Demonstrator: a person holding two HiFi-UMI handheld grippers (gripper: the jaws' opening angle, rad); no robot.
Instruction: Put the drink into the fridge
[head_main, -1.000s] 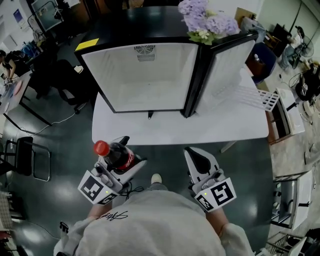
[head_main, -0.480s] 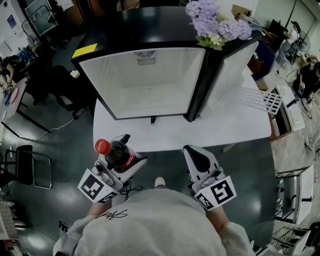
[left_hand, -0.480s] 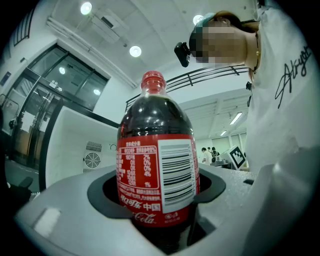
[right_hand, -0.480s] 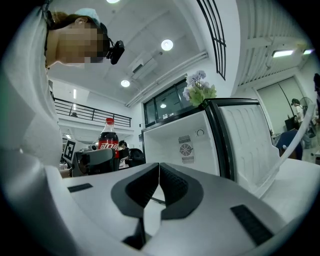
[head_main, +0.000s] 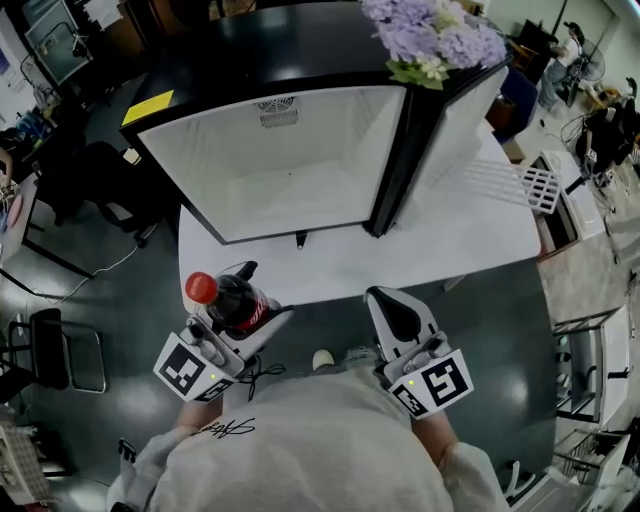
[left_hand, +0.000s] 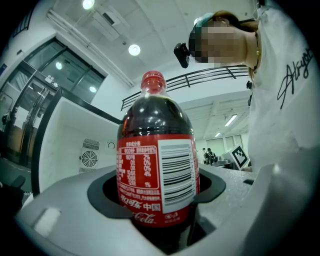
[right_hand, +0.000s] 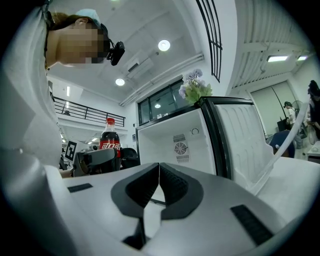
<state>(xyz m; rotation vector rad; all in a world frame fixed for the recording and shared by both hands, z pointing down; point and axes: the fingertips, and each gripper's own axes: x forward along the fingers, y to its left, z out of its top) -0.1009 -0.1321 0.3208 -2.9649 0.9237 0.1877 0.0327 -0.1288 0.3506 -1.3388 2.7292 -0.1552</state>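
Note:
A cola bottle (head_main: 234, 303) with a red cap and red label stands upright in my left gripper (head_main: 243, 312), whose jaws are shut on its lower body. Up close in the left gripper view, the bottle (left_hand: 157, 170) fills the middle, with both dark pads of the left gripper (left_hand: 157, 202) pressed against it. The open fridge (head_main: 275, 165) stands on a white table (head_main: 460, 250), its white inside bare, its door (head_main: 455, 125) swung out to the right. My right gripper (head_main: 396, 318) hangs in front of the table edge, shut on nothing; its tips (right_hand: 159, 174) meet.
Purple flowers (head_main: 432, 35) sit on the fridge's top right corner. A yellow note (head_main: 148, 107) lies on the top left. Chairs and desks (head_main: 60, 190) stand to the left, a white rack (head_main: 545, 190) to the right. The person's torso fills the bottom.
Both grippers and the bottle have come a little nearer to the table's front edge and the fridge. Neither grip has changed.

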